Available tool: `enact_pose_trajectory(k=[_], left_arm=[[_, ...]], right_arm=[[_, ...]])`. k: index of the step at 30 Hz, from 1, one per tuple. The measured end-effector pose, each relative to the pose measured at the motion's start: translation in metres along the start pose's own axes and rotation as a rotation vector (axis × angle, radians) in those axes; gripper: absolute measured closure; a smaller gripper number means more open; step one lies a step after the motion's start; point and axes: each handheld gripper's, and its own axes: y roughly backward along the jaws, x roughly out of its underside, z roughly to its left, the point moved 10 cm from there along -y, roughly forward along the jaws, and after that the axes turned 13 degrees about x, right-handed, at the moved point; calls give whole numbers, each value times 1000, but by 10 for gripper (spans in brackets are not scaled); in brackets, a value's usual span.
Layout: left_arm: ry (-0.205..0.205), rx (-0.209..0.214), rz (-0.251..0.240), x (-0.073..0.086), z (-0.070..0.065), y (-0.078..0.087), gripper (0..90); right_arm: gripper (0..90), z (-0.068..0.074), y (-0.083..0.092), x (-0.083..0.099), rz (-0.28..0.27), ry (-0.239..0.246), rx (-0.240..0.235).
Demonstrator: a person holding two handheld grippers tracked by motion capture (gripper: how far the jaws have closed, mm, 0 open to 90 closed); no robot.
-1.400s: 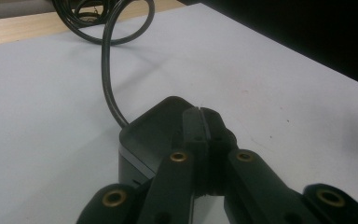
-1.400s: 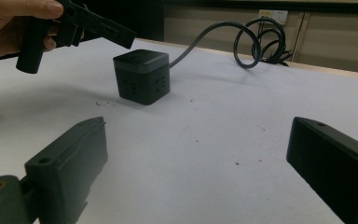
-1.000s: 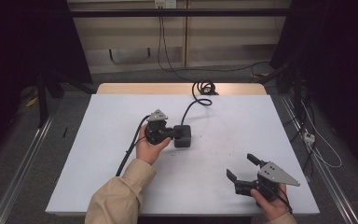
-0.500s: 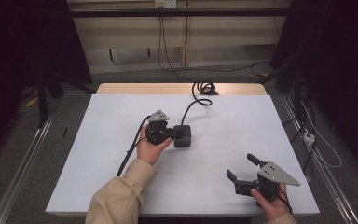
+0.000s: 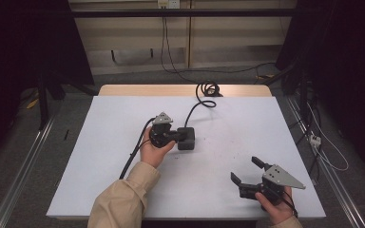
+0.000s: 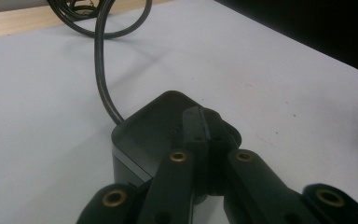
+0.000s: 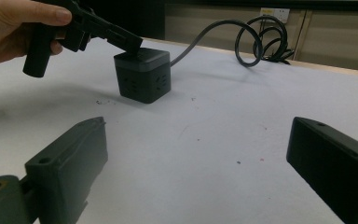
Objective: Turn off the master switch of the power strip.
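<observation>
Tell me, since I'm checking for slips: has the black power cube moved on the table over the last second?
No. The black power cube sits at the same spot relative to the table's far wooden edge, with the shut left gripper on its top.

Even overhead light falls on the matt white tabletop [image 5: 123, 142], bright at the centre, while the room at 9 and 3 o'clock sinks into darkness. Shadows are soft. The black cube-shaped power adapter [image 7: 142, 74] is sharp; the near black jaws at 6 o'clock blur.
</observation>
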Motion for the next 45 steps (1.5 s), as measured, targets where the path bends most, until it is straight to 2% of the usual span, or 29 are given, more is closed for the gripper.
enact_pose_trajectory(k=[6,9,13,19,22,45], left_arm=[[-9,1,2,0,0,0,900],[11,0,1,0,0,0,900],[-16,-13,6,0,0,0,900],[-16,-20,15,0,-1,0,900],[-34,-25,20,0,-1,-1,900],[-29,-29,32,0,-2,-1,900]], right_arm=[[49,0,0,0,0,0,0],[49,0,0,0,0,1,-1],[49,0,0,0,-1,1,0],[49,1,0,0,1,3,-3],[49,1,0,0,2,3,-1],[49,2,0,0,2,3,-3]])
